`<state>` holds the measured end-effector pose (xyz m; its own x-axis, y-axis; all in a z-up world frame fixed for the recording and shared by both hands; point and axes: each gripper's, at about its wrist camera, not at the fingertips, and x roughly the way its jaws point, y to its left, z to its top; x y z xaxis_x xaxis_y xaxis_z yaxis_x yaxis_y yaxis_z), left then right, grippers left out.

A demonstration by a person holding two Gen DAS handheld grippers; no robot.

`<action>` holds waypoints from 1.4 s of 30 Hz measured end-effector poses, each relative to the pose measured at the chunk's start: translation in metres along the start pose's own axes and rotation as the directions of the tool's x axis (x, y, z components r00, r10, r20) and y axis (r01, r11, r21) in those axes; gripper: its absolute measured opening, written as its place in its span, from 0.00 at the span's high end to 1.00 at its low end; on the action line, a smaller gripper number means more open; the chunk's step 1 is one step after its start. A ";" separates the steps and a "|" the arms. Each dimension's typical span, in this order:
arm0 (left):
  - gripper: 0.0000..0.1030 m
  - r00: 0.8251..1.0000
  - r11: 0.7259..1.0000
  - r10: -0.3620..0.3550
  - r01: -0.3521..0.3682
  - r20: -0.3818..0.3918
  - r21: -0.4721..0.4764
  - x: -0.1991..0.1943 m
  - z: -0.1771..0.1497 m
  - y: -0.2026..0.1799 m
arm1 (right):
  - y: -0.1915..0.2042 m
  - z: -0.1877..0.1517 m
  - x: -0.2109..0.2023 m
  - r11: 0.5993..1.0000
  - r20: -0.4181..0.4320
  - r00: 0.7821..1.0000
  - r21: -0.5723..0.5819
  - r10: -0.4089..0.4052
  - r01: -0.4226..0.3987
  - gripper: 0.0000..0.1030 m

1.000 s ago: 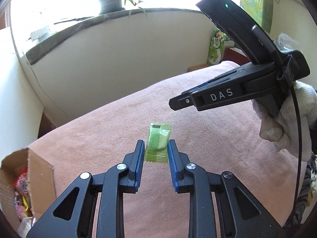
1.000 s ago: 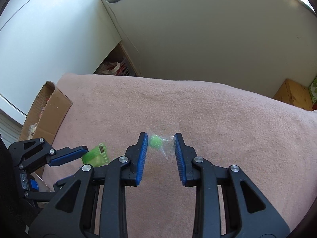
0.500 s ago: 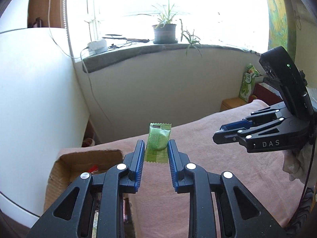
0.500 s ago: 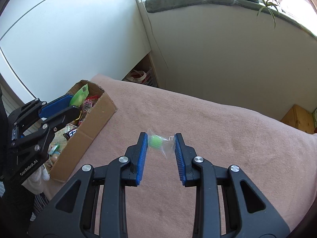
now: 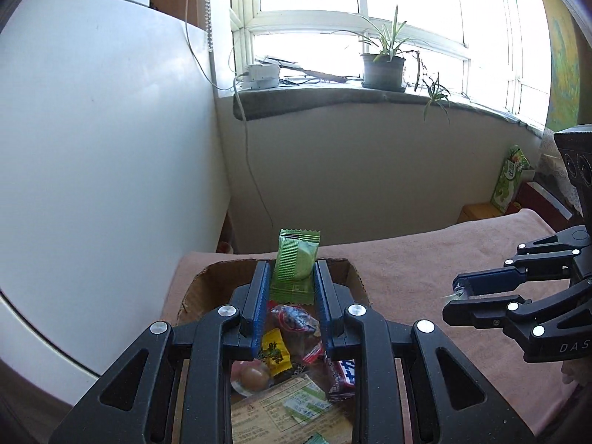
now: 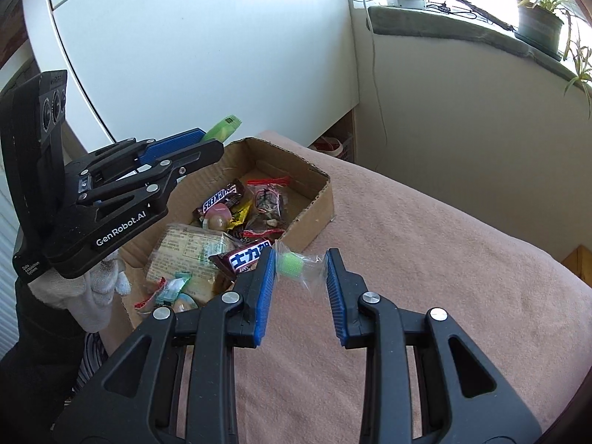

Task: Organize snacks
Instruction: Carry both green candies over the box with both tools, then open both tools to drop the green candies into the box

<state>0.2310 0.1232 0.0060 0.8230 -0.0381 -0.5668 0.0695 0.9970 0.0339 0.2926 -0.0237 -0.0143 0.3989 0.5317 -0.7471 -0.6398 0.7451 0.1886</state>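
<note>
right wrist: potted plant [image 6: 538, 22] on windowsill [image 6: 462, 24].

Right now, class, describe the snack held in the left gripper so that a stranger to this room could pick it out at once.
Find the open cardboard box at the end of the pink-covered table. Above it the left gripper is shut on a flat green sachet, standing upright. Unlike the clear-wrapped green candy in the right gripper, its wrapper is opaque, ribbed green with zigzag ends.
</note>
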 end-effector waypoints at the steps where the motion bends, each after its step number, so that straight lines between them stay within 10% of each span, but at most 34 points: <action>1: 0.78 1.000 1.000 0.007 -0.007 0.000 -0.002 0.001 0.000 0.003 | 0.005 0.002 0.003 1.000 0.000 1.000 -0.007 0.003 -0.003 0.72; 42: 0.77 0.996 0.995 0.091 -0.091 0.020 -0.034 -0.006 -0.012 0.036 | 0.052 0.039 0.073 0.996 -0.041 0.999 -0.088 -0.033 0.029 0.70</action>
<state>0.2215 0.1597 0.0004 0.8370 0.0519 -0.5448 -0.0245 0.9980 0.0574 0.3138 0.0699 -0.0342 0.3926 0.4903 -0.7781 -0.6832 0.7219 0.1101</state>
